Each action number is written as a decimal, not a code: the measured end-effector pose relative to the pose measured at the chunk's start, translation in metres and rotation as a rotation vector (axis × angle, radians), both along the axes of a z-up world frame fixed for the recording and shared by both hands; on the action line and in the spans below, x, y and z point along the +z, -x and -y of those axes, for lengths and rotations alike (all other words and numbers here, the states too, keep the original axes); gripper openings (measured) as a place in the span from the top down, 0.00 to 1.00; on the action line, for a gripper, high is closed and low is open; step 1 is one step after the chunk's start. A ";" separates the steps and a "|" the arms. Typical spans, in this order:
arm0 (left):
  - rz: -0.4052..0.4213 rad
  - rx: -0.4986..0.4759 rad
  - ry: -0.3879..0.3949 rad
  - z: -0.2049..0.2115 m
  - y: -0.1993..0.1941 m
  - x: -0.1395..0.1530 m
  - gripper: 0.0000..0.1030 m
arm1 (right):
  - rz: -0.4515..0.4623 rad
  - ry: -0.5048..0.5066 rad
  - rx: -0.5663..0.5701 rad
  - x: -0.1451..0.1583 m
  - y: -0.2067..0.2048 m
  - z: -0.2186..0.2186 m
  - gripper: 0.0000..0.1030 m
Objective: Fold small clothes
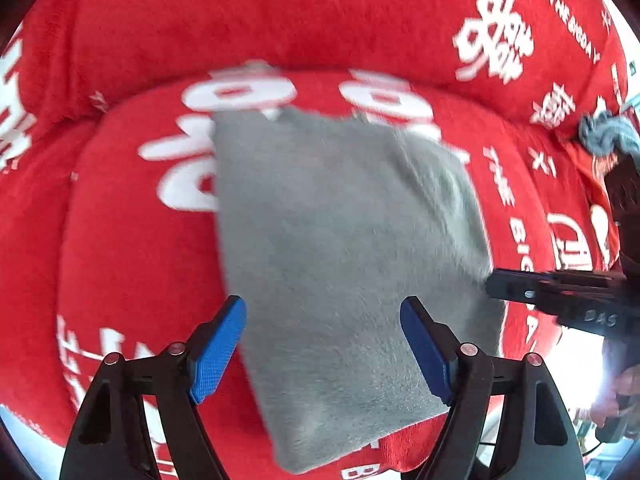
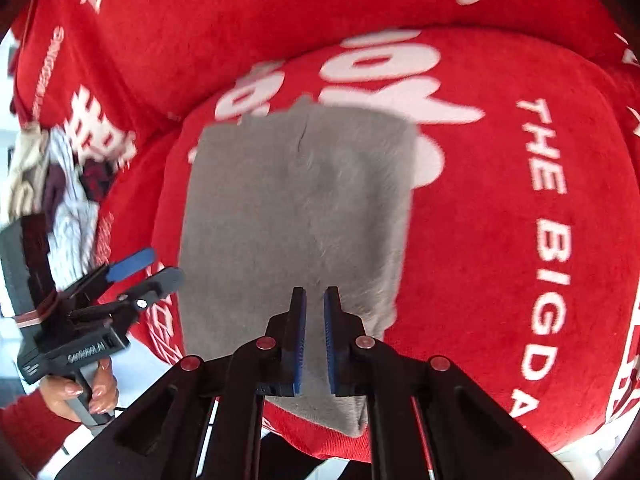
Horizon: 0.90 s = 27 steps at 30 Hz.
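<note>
A grey garment, folded into a rough rectangle, lies flat on a red seat cushion printed with white letters. My left gripper hovers over the garment's near end, open, its blue pads wide apart with nothing pinched. In the right wrist view the same grey garment lies below my right gripper, whose blue pads stand almost together with only a thin slit and no cloth in it. The left gripper shows at the garment's left edge, and the right gripper pokes in at its right edge.
The red backrest rises behind the cushion. A heap of loose clothes lies off the cushion's side and shows as a grey-blue bundle in the left wrist view. A person's hand in a red sleeve holds the left gripper's handle.
</note>
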<state>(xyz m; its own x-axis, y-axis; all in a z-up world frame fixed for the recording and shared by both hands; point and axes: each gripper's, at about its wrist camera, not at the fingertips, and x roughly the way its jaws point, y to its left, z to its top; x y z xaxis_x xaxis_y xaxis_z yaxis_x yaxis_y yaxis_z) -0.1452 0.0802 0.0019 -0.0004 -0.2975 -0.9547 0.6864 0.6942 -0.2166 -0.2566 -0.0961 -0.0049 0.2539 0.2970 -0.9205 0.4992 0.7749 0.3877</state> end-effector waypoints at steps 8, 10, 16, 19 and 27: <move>0.015 0.006 -0.083 -0.004 0.003 -0.021 0.21 | -0.012 0.064 0.050 -0.018 0.010 -0.004 1.00; -0.002 0.018 -0.092 -0.008 0.003 -0.020 0.21 | -0.024 0.061 0.048 -0.015 0.013 -0.006 1.00; -0.006 0.020 -0.129 -0.012 0.009 -0.020 0.21 | -0.068 0.022 -0.006 -0.012 0.021 -0.003 1.00; -0.020 0.029 -0.143 -0.012 0.011 -0.022 0.20 | -0.093 0.037 0.003 -0.011 0.021 -0.006 1.00; -0.033 0.049 -0.158 -0.012 0.013 -0.022 0.19 | -0.153 0.027 -0.079 -0.005 0.025 -0.004 0.95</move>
<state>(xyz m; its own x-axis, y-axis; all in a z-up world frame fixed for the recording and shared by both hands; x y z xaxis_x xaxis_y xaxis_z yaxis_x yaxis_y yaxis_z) -0.1580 0.0924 -0.0197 -0.0217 -0.1440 -0.9893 0.6451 0.7540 -0.1239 -0.2817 -0.0926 -0.0099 0.1320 0.2565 -0.9575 0.6109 0.7396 0.2824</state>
